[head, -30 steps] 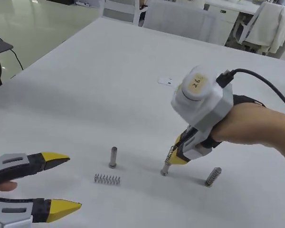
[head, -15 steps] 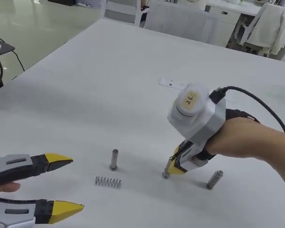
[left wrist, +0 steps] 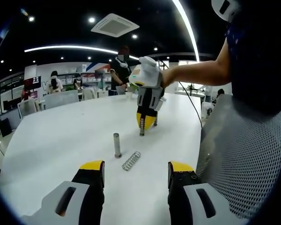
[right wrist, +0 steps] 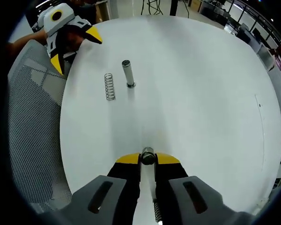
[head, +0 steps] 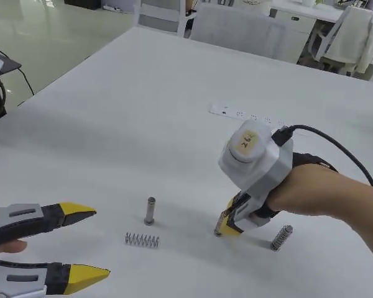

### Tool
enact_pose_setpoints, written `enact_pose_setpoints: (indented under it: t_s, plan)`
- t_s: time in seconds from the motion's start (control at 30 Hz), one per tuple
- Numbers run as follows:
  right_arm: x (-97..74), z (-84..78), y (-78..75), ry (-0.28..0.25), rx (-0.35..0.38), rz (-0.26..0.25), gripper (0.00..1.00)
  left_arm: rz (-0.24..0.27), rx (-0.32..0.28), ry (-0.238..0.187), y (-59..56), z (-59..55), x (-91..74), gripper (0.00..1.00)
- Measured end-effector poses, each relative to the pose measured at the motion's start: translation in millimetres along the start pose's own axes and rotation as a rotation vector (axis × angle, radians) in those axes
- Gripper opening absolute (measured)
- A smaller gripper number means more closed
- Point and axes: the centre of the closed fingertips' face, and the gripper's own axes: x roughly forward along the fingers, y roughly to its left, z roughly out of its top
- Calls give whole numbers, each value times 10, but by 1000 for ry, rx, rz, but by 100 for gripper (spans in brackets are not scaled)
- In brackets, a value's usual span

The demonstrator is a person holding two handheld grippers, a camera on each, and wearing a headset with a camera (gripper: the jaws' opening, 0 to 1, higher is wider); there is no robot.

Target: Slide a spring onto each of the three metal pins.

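On the white table [head: 143, 112] a bare metal pin [head: 150, 210] stands upright, with a loose spring [head: 142, 240] lying just in front of it. My right gripper [head: 228, 226] points down over the middle pin, shut on a spring [head: 222, 219] that sits around it. In the right gripper view the pin's top [right wrist: 147, 155] shows between the shut tips. A third pin to the right wears a spring [head: 281, 237]. My left gripper [head: 90, 242] hovers open at the lower left, holding nothing. In the left gripper view the bare pin [left wrist: 117, 145] and loose spring [left wrist: 131, 160] lie ahead.
A white power strip [head: 245, 115] lies further back on the table. Chairs [head: 236, 28] stand along the far edge. A mesh chair back [left wrist: 243, 154] is close beside my left gripper. Bare tabletop lies left of the pins.
My right gripper has sunk lower along the middle pin, taking the spring down with it. The left gripper has stayed put and open.
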Motion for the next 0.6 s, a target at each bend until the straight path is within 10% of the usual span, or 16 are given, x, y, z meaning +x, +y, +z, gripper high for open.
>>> enact_pose_setpoints:
  t_s: [0.6]
  plan:
    - [2, -69, 21, 18, -20, -1, 16, 7, -1, -1, -3, -17, -23, 49]
